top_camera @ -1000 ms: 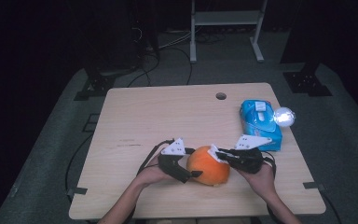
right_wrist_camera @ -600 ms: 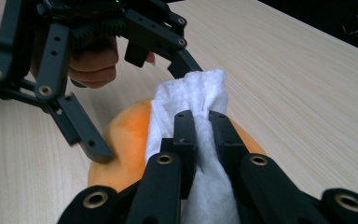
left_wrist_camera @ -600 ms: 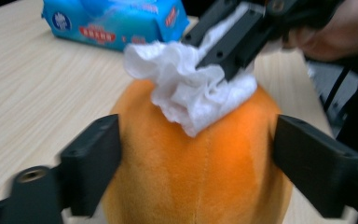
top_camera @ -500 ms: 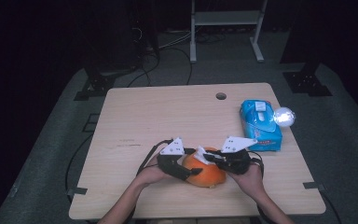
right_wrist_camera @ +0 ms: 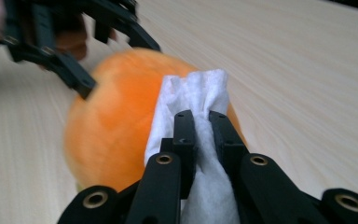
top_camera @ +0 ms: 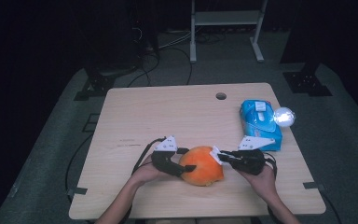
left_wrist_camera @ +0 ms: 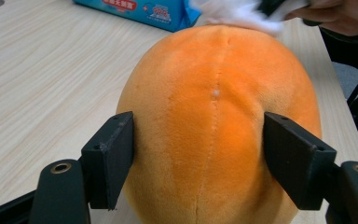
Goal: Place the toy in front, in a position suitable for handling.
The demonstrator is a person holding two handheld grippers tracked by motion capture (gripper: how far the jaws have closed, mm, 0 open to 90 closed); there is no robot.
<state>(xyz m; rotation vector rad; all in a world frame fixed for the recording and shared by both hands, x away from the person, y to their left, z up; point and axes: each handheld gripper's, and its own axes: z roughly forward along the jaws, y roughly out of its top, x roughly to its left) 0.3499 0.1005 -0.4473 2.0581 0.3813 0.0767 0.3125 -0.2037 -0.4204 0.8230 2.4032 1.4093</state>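
Wooden table (top_camera: 168, 116) holds blue tissue pack (top_camera: 260, 122), print unreadable.

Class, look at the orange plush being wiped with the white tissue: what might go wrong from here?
1. The left gripper, whose jaws have just been closing, grips the orange plush only at its soft sides; it may squirm loose.
2. The white tissue in the right gripper is pinched narrowly; rubbing may tear it or pull it free.

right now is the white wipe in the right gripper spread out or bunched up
Bunched up. The white wipe is gathered into folds, pinched in the shut right gripper, its crumpled end against the orange plush toy.
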